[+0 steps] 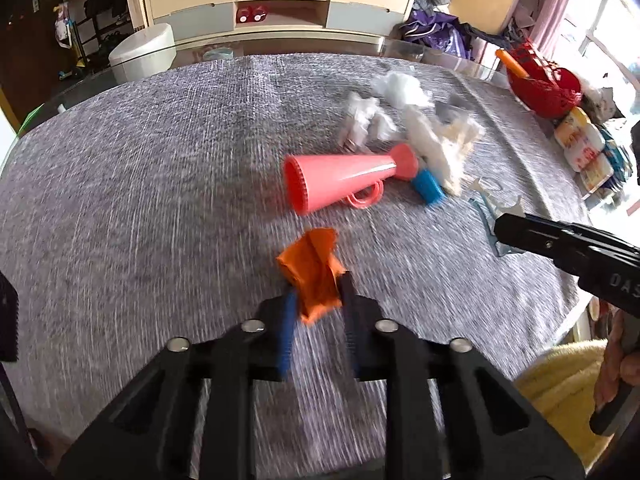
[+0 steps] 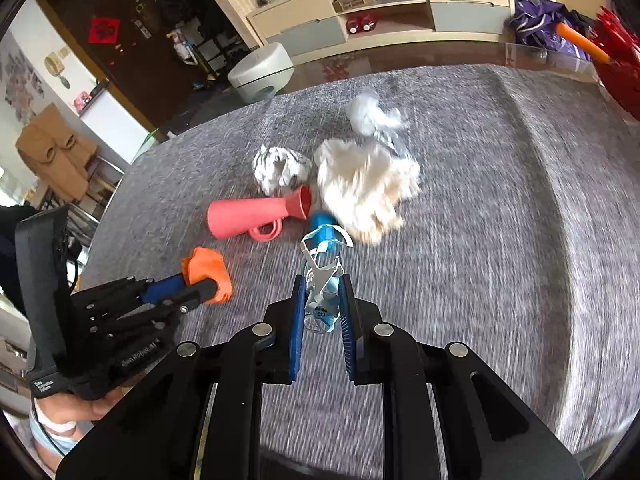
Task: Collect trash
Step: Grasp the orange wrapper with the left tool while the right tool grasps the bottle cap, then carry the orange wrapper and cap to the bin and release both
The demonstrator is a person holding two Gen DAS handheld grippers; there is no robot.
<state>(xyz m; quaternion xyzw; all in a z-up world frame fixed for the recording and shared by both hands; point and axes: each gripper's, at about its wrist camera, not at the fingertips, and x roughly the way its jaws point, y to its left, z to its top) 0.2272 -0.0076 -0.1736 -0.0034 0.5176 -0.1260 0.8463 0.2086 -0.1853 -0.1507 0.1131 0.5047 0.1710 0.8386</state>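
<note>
Left tongs pinched on an orange scrap; right tongs clamped on a crumpled blue-and-white wrapper, both just above the grey tabletop. More trash beyond: white tissue wads beside a pink toy horn. Best handled by keeping both grips firm, lifting clear, and avoiding the horn. No bin in view.
</note>
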